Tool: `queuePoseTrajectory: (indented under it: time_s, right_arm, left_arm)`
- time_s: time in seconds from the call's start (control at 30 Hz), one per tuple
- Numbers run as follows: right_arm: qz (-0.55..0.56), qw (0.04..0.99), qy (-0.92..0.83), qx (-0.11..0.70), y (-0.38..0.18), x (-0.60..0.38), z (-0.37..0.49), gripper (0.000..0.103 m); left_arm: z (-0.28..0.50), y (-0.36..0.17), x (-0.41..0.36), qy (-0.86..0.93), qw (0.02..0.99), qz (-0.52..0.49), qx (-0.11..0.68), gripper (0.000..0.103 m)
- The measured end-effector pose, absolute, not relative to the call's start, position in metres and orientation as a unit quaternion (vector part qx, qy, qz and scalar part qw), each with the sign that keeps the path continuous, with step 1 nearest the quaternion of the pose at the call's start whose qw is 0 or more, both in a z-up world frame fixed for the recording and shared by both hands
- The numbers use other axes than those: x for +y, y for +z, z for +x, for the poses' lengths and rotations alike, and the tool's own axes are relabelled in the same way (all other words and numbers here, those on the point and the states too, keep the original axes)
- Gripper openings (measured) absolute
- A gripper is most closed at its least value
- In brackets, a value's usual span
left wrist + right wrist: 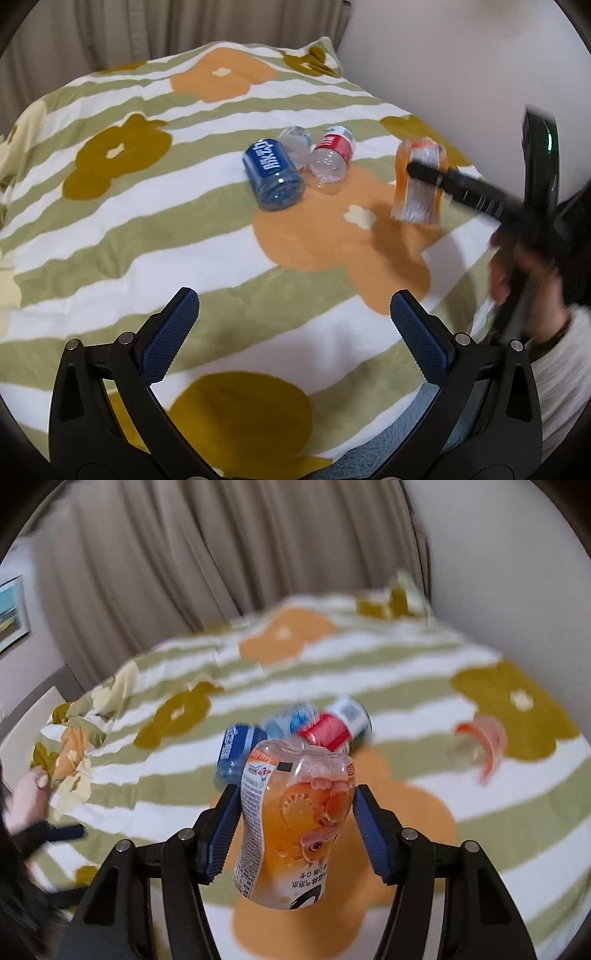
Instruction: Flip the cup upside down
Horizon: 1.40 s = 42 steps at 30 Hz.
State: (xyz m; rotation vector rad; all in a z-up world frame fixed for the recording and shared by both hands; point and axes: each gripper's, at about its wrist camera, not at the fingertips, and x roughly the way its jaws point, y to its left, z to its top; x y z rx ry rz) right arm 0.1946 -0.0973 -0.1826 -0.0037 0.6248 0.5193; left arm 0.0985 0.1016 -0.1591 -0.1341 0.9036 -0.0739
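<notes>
An orange plastic cup [295,823] cut from a bottle is held between the blue pads of my right gripper [293,827], lifted above the bedspread with its text upside down. It also shows in the left wrist view [419,181], with the right gripper [424,173] clamped across it. My left gripper [291,317] is open and empty, low over the bedspread, well short of the cups. A blue cup [273,173], a red-labelled clear cup [330,158] and another clear cup [295,142] lie on their sides together.
The flowered, striped bedspread [110,240] covers the bed. A pale wall [461,66] runs along the right, curtains [221,554] hang behind. Another orange-tinted clear cup [480,746] lies to the right in the right wrist view. A hand [26,801] shows at left.
</notes>
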Motion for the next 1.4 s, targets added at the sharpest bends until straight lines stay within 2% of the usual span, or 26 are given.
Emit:
queuePoseTrajectory:
  time_s: [0.27, 0.6, 1.13, 1.17, 1.27, 1.4]
  right_arm:
    - [-0.095, 0.935, 0.215, 0.264, -0.227, -0.069, 0.201, 0.058]
    - [-0.131, 0.928, 0.222, 0.268, -0.235, -0.079, 0.170, 0.057]
    - [-0.121, 0.928, 0.213, 0.281, -0.234, -0.078, 0.166, 0.058]
    - [-0.117, 0.928, 0.213, 0.282, -0.234, -0.078, 0.166, 0.061]
    - [-0.077, 0.932, 0.213, 0.284, -0.232, -0.085, 0.164, 0.103]
    - [-0.090, 0.929, 0.202, 0.295, -0.230, -0.085, 0.160, 0.103]
  left_arm:
    - [0.096, -0.160, 0.109, -0.004, 0.897, -0.060, 0.437, 0.103]
    - [0.101, -0.159, 0.107, -0.020, 0.896, -0.076, 0.437, 0.103]
    - [0.091, -0.146, 0.094, -0.030, 0.903, -0.075, 0.422, 0.103]
    - [0.090, -0.145, 0.094, -0.029, 0.904, -0.074, 0.420, 0.103]
    - [0.087, -0.141, 0.094, -0.027, 0.906, -0.075, 0.417, 0.103]
    - [0.082, -0.134, 0.092, -0.024, 0.910, -0.074, 0.408, 0.103]
